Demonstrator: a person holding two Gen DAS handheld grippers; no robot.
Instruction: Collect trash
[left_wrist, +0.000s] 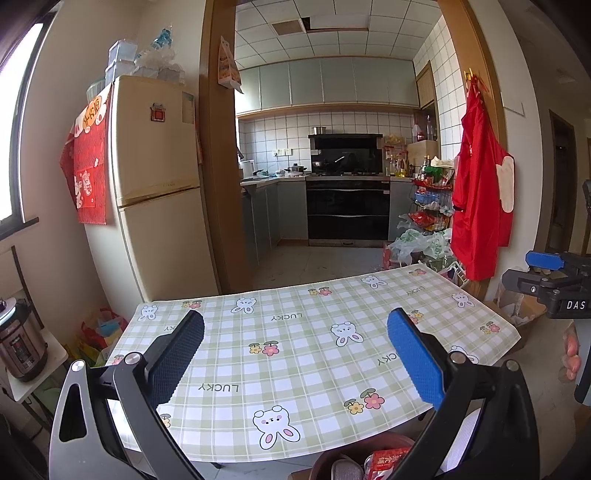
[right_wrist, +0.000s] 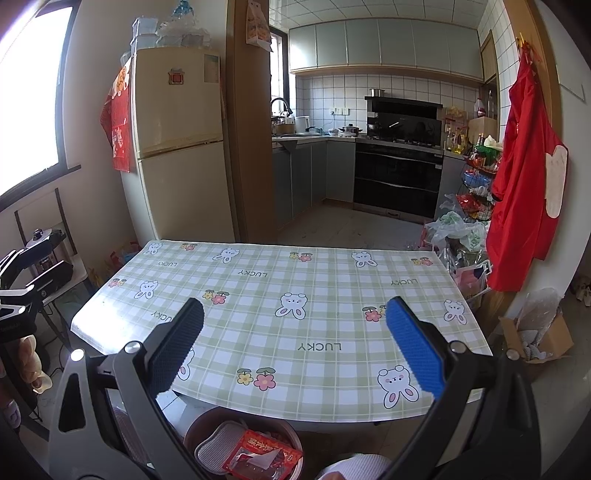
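Note:
A table with a green checked bunny cloth (left_wrist: 295, 354) fills the middle of both views (right_wrist: 280, 317). A brown round bin (right_wrist: 280, 432) sits below the table's near edge and holds a red snack wrapper (right_wrist: 262, 452) and a grey pad (right_wrist: 218, 446). The bin (left_wrist: 332, 454) and wrapper (left_wrist: 388, 459) also show in the left wrist view. My left gripper (left_wrist: 295, 321) is open and empty above the table's near edge. My right gripper (right_wrist: 295, 310) is open and empty too. The right gripper (left_wrist: 546, 266) shows at the far right of the left view.
A cream fridge (left_wrist: 155, 184) stands at the left by a wooden door frame. A red apron (right_wrist: 517, 177) hangs at the right above plastic bags (right_wrist: 454, 229) and a wire rack. A cardboard box (right_wrist: 535, 339) lies on the floor right. A pressure cooker (left_wrist: 18, 343) sits left.

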